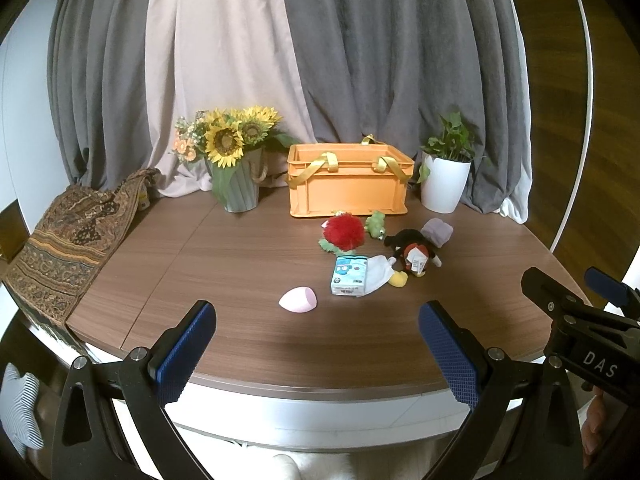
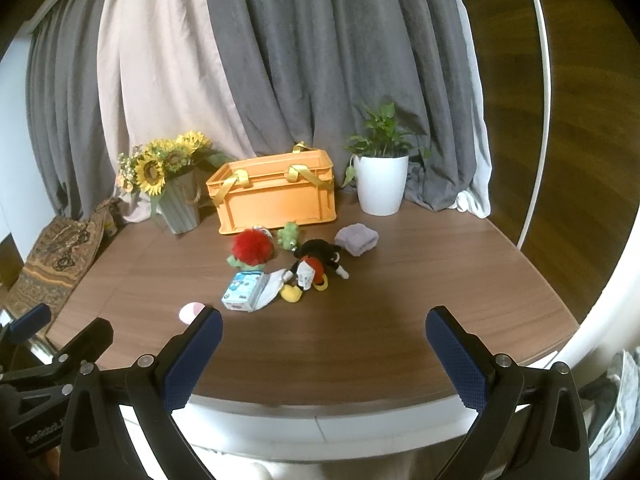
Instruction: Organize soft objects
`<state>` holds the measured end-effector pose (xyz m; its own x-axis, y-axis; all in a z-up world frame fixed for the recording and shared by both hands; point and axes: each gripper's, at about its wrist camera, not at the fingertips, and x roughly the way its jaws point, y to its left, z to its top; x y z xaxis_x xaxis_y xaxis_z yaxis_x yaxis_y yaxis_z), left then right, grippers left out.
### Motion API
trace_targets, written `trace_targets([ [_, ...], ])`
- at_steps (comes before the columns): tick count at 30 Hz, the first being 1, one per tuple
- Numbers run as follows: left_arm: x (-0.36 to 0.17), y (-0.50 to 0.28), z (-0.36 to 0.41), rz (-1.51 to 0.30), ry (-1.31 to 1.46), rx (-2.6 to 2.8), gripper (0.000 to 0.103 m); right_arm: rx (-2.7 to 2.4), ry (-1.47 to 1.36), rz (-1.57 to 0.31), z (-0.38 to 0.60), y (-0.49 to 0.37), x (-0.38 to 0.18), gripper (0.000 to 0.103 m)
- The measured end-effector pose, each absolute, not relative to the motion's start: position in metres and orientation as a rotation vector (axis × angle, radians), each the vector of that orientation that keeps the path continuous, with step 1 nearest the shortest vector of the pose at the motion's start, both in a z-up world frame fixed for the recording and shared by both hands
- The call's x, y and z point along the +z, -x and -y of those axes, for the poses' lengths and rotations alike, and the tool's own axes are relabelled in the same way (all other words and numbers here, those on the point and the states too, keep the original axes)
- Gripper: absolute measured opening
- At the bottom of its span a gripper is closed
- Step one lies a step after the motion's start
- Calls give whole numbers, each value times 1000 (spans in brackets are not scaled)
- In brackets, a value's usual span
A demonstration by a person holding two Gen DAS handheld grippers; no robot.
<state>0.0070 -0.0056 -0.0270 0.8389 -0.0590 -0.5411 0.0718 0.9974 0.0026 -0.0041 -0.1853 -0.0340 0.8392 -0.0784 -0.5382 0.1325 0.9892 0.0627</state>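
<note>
An orange crate (image 1: 348, 188) (image 2: 276, 198) with yellow straps stands at the back of the wooden table. In front of it lie a red fuzzy toy (image 1: 343, 232) (image 2: 253, 246), a small green frog plush (image 1: 376, 224) (image 2: 289, 234), a black and red mouse plush (image 1: 412, 252) (image 2: 316, 262), a folded lilac cloth (image 1: 437, 231) (image 2: 357, 240), a blue tissue pack (image 1: 349, 275) (image 2: 244, 291) and a pink sponge (image 1: 298, 299) (image 2: 191, 312). My left gripper (image 1: 318, 344) is open over the near table edge. My right gripper (image 2: 324, 354) is open too, empty.
A vase of sunflowers (image 1: 236, 160) (image 2: 168, 184) stands left of the crate and a white potted plant (image 1: 446, 176) (image 2: 380, 172) right of it. A patterned cloth (image 1: 68, 240) drapes the table's left edge. Grey and beige curtains hang behind.
</note>
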Motion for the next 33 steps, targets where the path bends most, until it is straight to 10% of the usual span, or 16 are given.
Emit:
trace_targets([
  [33,-25,-9,0,-573,-21,-59,103,-107,-93,-559,183,-3,-34,103],
])
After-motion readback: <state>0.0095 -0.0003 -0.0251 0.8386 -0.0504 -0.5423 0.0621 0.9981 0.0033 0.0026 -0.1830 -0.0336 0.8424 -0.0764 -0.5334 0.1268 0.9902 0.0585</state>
